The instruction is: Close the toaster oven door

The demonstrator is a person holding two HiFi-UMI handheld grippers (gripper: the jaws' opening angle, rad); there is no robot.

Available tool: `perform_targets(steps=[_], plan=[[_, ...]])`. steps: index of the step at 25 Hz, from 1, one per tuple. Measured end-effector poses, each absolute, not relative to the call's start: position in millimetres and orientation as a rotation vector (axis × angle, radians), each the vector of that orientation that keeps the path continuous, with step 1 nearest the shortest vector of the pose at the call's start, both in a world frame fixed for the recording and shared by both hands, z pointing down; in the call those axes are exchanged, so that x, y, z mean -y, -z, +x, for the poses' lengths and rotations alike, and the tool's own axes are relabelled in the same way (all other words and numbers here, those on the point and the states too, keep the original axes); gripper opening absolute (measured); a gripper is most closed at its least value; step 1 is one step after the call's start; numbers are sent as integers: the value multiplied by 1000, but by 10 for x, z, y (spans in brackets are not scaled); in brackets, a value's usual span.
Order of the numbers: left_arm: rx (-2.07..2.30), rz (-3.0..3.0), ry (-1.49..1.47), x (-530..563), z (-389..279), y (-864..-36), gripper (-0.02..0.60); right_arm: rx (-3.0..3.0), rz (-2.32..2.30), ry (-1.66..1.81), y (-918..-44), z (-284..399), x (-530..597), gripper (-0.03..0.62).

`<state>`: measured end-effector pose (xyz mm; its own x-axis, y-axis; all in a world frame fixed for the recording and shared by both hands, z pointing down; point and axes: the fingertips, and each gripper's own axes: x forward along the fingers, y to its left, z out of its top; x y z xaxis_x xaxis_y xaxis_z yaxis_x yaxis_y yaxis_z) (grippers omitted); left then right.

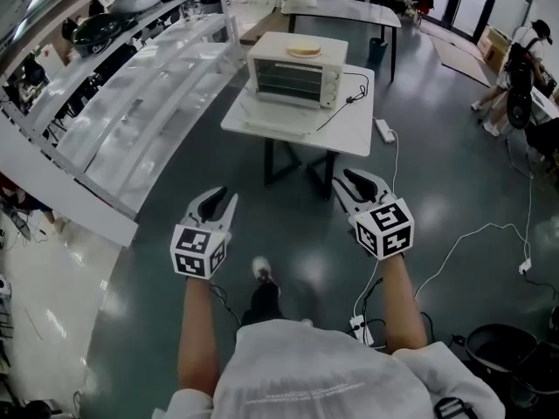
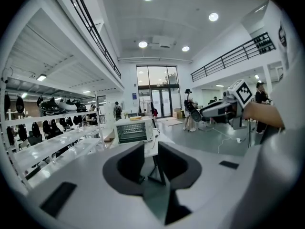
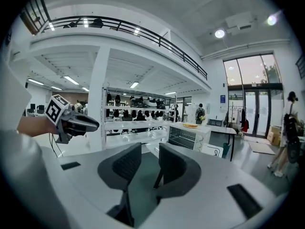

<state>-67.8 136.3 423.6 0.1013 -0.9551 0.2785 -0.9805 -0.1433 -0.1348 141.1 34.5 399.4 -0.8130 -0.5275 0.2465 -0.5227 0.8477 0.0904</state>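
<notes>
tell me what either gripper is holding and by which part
Nothing: the left gripper and right gripper are both open and empty, away from the toaster oven.

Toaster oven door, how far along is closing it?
Nothing looks done: the toaster oven has its door apparently folded down. The left hand-held gripper and the right hand-held gripper are open, empty and well short of it. Approaching and pushing the door up remain.

White short-sleeved T-shirt point(image 1: 323, 369), lower centre; dark trousers point(image 1: 262, 302); white shoe point(image 1: 261, 270); white, black-jawed left gripper point(image 1: 225, 195) and right gripper point(image 1: 342, 180) with square-marker cubes.
</notes>
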Motion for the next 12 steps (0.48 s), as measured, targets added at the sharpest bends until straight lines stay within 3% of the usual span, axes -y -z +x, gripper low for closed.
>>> perform_targets(steps=[12], plan=[[1957,2237,-431,113,-1878,-4426,92,2721,818,-11,-4139,347,1010,120]])
